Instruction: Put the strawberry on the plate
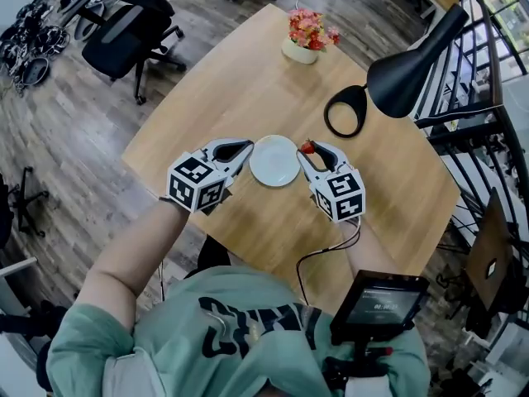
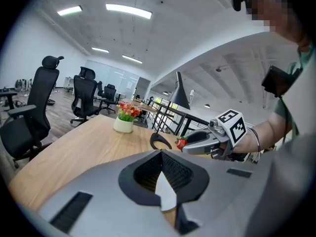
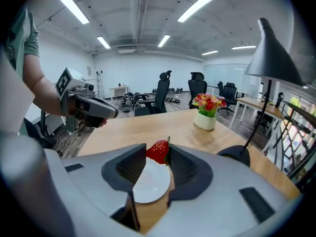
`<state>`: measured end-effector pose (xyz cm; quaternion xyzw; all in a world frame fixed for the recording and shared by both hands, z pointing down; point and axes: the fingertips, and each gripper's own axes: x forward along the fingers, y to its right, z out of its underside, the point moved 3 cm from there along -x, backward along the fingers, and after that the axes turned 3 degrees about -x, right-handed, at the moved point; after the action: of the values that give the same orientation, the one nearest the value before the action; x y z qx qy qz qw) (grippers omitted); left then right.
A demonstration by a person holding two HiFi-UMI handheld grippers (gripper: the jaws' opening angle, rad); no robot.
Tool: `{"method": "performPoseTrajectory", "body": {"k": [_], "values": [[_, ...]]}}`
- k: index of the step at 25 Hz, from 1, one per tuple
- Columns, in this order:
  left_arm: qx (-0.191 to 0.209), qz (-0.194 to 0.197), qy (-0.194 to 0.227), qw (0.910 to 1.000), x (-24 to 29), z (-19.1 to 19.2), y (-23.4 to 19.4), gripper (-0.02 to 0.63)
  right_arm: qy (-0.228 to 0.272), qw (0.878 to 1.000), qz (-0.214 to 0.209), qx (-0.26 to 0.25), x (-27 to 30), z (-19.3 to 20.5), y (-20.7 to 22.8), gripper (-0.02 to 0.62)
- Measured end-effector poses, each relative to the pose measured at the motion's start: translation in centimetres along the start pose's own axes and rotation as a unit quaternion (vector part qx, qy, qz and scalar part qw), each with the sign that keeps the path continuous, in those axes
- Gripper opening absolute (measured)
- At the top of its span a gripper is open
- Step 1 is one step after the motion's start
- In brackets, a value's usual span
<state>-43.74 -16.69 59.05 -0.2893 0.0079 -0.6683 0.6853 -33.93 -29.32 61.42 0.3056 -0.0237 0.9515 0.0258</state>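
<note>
A red strawberry [image 3: 159,151] with a green stalk sits pinched between the pads of my right gripper [image 3: 157,152]. It hangs over the near rim of the white plate [image 3: 150,182]. From the head view the plate [image 1: 275,160] lies mid-table, with the right gripper [image 1: 308,149] and the strawberry [image 1: 307,147] at its right edge. My left gripper [image 1: 240,149] rests at the plate's left edge, its tips together and nothing between them. In the left gripper view the jaws [image 2: 161,153] meet at the tip, and the strawberry [image 2: 181,143] shows in the right gripper [image 2: 186,145] beyond.
A black desk lamp [image 1: 405,64] with a ring base [image 1: 345,112] stands behind the plate to the right. A white pot of flowers [image 1: 307,35] is at the table's far end. Office chairs [image 1: 124,27] stand on the floor at left; a railing [image 1: 475,98] runs at right.
</note>
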Motion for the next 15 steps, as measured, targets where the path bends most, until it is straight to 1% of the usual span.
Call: {"method": "performPoseTrajectory", "body": {"k": [7, 15], "values": [[-0.012, -0.006, -0.006, 0.9999, -0.7, 1.6, -1.8, 0.002, -0.028, 0.999, -0.03, -0.013, 3.3, 1.8, -2.4, 0.149], [-0.025, -0.012, -0.01, 0.9996, -1.5, 3.0, -3.7, 0.002, -0.056, 0.997, -0.051, -0.016, 6.4, 3.8, -4.2, 0.15]]}}
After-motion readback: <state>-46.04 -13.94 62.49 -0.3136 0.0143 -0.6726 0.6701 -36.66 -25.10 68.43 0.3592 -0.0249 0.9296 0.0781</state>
